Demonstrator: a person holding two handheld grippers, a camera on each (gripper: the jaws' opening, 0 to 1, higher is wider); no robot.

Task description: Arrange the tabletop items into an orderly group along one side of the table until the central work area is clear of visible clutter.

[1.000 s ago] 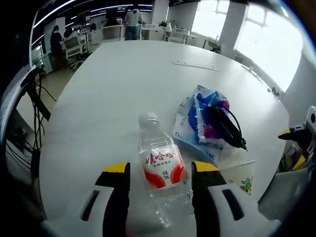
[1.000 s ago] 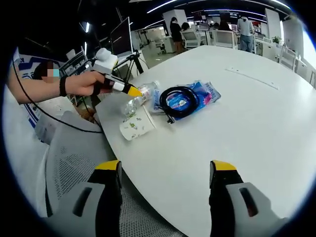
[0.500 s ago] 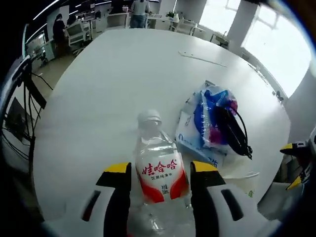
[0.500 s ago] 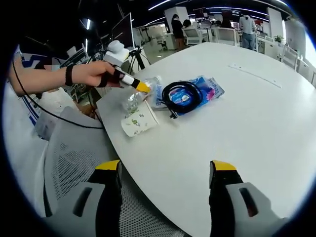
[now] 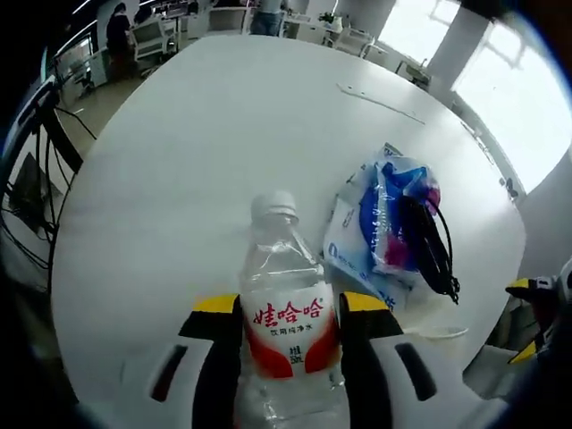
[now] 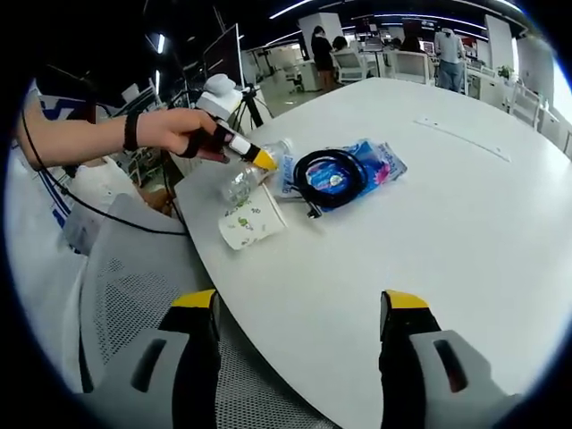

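A clear water bottle [image 5: 284, 308] with a red label and white cap sits between the jaws of my left gripper [image 5: 290, 313], which press on both of its sides. From the right gripper view, a hand holds the left gripper [image 6: 255, 156] at the bottle [image 6: 243, 181] near the table's corner. A blue packet [image 5: 380, 223] with a coiled black cable [image 6: 329, 175] on it lies just beside the bottle. A paper cup [image 6: 251, 223] lies on its side by the edge. My right gripper [image 6: 299, 308] stands open over the table edge, holding nothing.
A long white table [image 6: 465, 241] stretches away, with a thin white strip [image 6: 460, 138] far out on it. A grey mesh chair [image 6: 134, 295] stands by the near edge. Desks, chairs and people fill the office behind.
The left gripper has moved forward around the bottle, and its jaws now hug the bottle's sides. The right gripper has stayed put and open.
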